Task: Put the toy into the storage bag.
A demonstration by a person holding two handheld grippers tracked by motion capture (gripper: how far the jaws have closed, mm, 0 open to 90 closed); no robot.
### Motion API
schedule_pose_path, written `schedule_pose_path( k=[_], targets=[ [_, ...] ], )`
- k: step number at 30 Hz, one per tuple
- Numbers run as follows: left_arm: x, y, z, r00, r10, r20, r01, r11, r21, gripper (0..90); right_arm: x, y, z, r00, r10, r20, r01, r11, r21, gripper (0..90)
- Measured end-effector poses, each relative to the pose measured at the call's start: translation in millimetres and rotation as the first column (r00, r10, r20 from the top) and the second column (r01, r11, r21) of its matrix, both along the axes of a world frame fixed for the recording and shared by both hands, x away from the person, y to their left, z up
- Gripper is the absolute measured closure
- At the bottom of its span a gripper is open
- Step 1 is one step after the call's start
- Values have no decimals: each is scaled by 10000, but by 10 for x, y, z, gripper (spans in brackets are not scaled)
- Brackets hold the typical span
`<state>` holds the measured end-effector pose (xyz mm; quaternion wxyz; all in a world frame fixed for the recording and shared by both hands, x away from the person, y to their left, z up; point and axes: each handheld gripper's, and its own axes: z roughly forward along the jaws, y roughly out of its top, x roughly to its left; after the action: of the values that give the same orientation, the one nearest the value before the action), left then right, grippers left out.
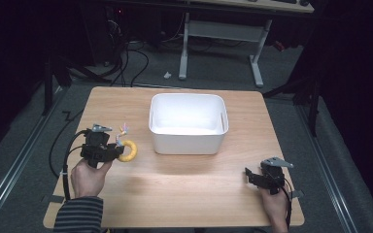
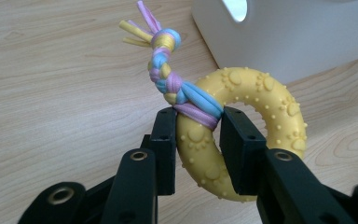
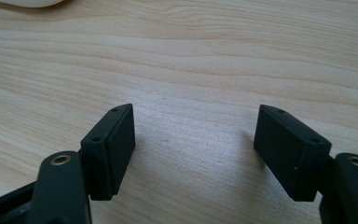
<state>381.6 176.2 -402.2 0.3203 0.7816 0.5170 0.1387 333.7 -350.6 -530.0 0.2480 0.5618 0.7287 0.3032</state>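
Left gripper view puts the left gripper [image 2: 198, 140] at the centre of things: its two black jaws are pressed against opposite sides of a yellow rubber ring [image 2: 247, 100], pinching the ring's band just where a braided rope tail [image 2: 168, 74] of pink, blue and yellow is knotted around it. The ring's open loop stretches away from the jaws toward 2 o'clock, and the braid rises toward 11 o'clock, ending in loose frayed strands. In the high view the ring seems to sit at or just above the wooden table [image 1: 126, 213]; I cannot tell whether it touches.

In the high view the left gripper [image 1: 118, 151] is at the table's 9 o'clock side, and the white bin [image 1: 187, 143] lies just beside it toward 2 o'clock, near the table's centre. The toy is held by the left hand, so that hand is far nearer the bin. The likely move, as a judgement, is a short lift over the near wall.

The bin looks empty, its white floor bare.

The right gripper [image 1: 264, 178], at 4 o'clock, is well apart from both; in its own view its jaws [image 3: 193, 149] are spread wide over bare wood, holding nothing.
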Motion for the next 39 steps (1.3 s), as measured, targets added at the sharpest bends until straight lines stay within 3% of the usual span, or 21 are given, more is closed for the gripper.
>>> schedule_pose_path(
  k=[17, 39],
  targets=[
    [25, 10, 249, 9996, -150, 220, 150, 9999, -19, 675, -1, 2, 0, 10000, -16, -3, 16, 10000, 6, 294],
    [156, -190, 558, 9964, -685, 495, 694, 9975, -161, 675, -6, 3, 0, 10000, 3, -8, -3, 10000, 15, 294]
  ],
)
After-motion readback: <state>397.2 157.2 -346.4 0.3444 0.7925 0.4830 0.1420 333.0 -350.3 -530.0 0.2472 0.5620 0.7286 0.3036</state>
